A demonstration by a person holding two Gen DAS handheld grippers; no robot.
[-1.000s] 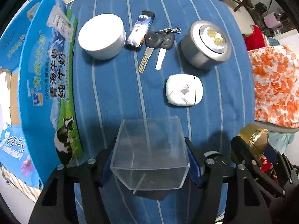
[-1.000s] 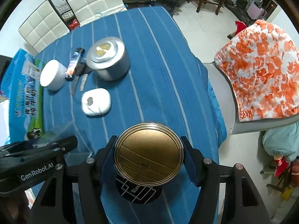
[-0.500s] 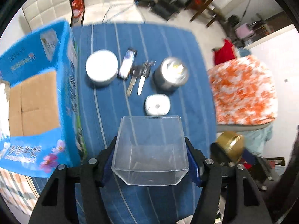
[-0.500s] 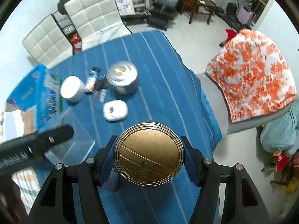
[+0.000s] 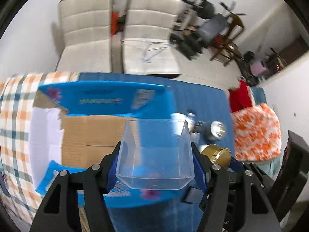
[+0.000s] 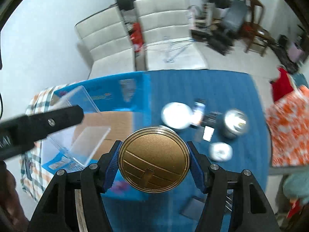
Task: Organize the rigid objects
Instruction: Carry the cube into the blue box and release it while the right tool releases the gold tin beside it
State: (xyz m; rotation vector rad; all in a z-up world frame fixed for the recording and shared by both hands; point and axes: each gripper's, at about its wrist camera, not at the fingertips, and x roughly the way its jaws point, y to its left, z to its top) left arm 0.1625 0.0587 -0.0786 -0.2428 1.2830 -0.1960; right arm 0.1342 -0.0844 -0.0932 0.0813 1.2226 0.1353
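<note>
Left gripper: clamped on a clear plastic box, blue pads pressed to both its side walls, at lower centre of the left wrist view.
Clear plastic box: held open side up between the fingers and seen over the brown floor of an open blue carton at centre left of the frame.
Right gripper: closed around a gold round tin, its lid facing the camera, at lower centre of the right wrist view.
Gold round tin: wedged between the two blue pads; in the left wrist view it showed at right of centre, just beside the box.
Blue carton: lay with flaps open on the left half of the blue tablecloth, a checked cloth at its far left.
On the cloth: a white round tin, a silver round tin and a small white case sat at centre right of the right wrist view, all blurred; a lighter-like item lay between the white and silver tins.
Background: white padded chairs stood at top centre.
</note>
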